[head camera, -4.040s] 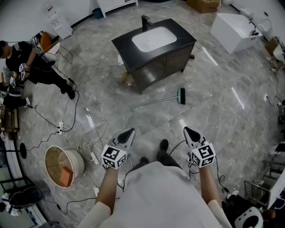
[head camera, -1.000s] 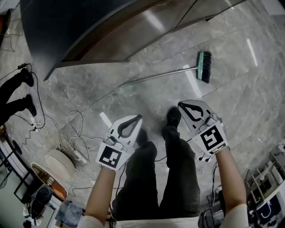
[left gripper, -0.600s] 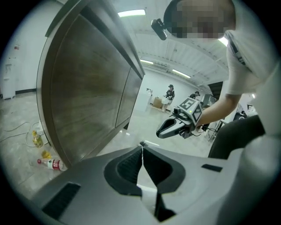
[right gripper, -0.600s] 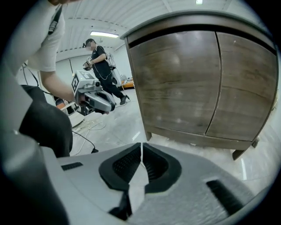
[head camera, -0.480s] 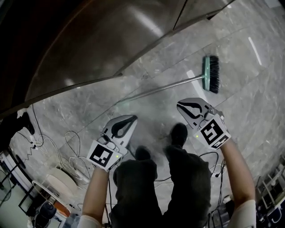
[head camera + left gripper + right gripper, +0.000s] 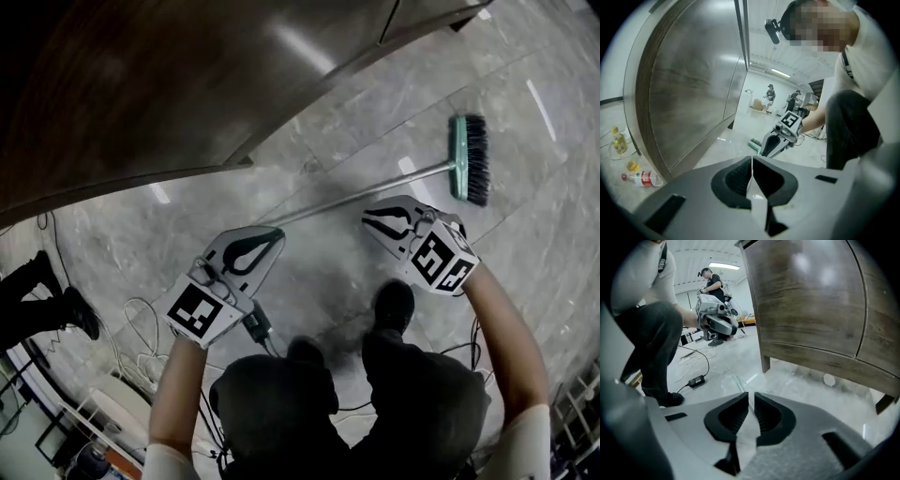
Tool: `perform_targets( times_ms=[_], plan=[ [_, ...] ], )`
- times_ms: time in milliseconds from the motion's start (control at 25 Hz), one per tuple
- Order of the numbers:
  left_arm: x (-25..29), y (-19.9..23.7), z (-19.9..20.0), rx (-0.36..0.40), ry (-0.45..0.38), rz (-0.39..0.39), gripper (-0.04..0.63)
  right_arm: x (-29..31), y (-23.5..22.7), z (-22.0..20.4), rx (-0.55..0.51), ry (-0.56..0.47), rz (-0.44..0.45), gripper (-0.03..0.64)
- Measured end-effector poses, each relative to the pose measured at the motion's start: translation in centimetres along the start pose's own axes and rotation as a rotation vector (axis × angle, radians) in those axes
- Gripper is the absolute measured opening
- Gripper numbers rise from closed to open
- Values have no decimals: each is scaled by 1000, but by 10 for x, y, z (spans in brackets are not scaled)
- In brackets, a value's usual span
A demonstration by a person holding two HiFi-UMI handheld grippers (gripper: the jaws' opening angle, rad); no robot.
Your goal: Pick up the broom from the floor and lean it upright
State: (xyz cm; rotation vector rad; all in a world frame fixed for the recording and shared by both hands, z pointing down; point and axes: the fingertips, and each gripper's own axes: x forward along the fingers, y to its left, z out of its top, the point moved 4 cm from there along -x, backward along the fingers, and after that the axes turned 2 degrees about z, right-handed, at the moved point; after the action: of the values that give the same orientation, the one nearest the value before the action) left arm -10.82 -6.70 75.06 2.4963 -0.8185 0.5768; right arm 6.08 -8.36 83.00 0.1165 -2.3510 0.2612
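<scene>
Left gripper view, 8 o'clock: a red-labelled bottle point(image 6: 642, 178) lies on the floor point(image 6: 736, 150), contents unclear, with a yellow bottle point(image 6: 618, 140) behind it. From the head view, the broom point(image 6: 394, 186) lies flat on the floor, 12 to 2 o'clock: thin metal handle, green head, dark bristles. Left tongs point(image 6: 272, 236) are closed tight and empty. Right tongs point(image 6: 367, 217) have just been opening, a narrow gap with nothing inside, just beside the handle.

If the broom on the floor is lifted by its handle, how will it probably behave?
The broom has a thin, shiny handle, so it is probably stiff but slippery. Its brush head sits at one end, so that end likely dips.
</scene>
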Motion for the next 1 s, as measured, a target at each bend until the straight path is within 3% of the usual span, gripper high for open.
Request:
perform_targets(
  times_ms=[320,680,1000],
  plan=[
    [14,4,-43,-34,14,-60,11,71,-9,-40,-47,38,48,80],
    [8,-5,-64,-49,60,-79,11,130,-11,-83,-159,162,155,121],
    [5,3,-80,-70,92,-61,11,162,-19,-106,-261,264,190,140]
  ],
)
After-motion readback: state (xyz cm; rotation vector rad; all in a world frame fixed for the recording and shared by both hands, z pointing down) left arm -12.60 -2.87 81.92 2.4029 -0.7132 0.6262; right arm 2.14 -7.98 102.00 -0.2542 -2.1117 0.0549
